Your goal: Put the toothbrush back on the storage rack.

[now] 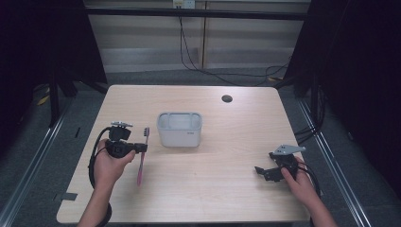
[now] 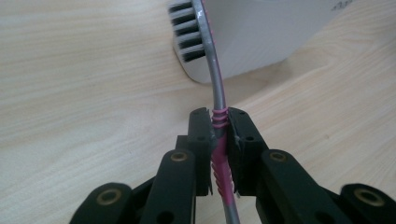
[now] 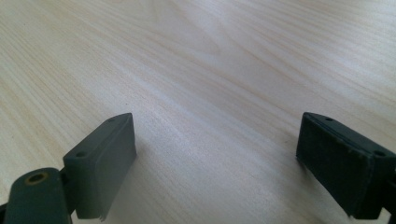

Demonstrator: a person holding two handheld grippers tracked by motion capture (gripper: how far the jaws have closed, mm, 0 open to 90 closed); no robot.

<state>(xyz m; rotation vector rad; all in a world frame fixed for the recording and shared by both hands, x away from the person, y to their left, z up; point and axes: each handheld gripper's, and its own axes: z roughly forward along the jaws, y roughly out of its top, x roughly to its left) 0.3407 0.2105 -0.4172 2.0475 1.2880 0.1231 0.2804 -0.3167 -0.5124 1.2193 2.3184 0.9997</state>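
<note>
A pink and grey toothbrush point(image 1: 142, 158) is held off the table at the left, its dark bristle head point(image 1: 146, 131) pointing away from the person. My left gripper point(image 1: 142, 148) is shut on its ribbed pink handle point(image 2: 219, 140), and the brush head point(image 2: 187, 32) rises in front of a white cup. That white rectangular holder point(image 1: 179, 128) stands at the table's middle, just right of the brush head. My right gripper point(image 1: 259, 171) rests low at the right side of the table, jaws wide apart over bare wood point(image 3: 219, 154), nothing between them.
The light wooden table point(image 1: 227, 189) has a dark round cable hole point(image 1: 227, 98) at the back right. Metal rails and cables run along the floor on both sides. Black cables hang from the back wall.
</note>
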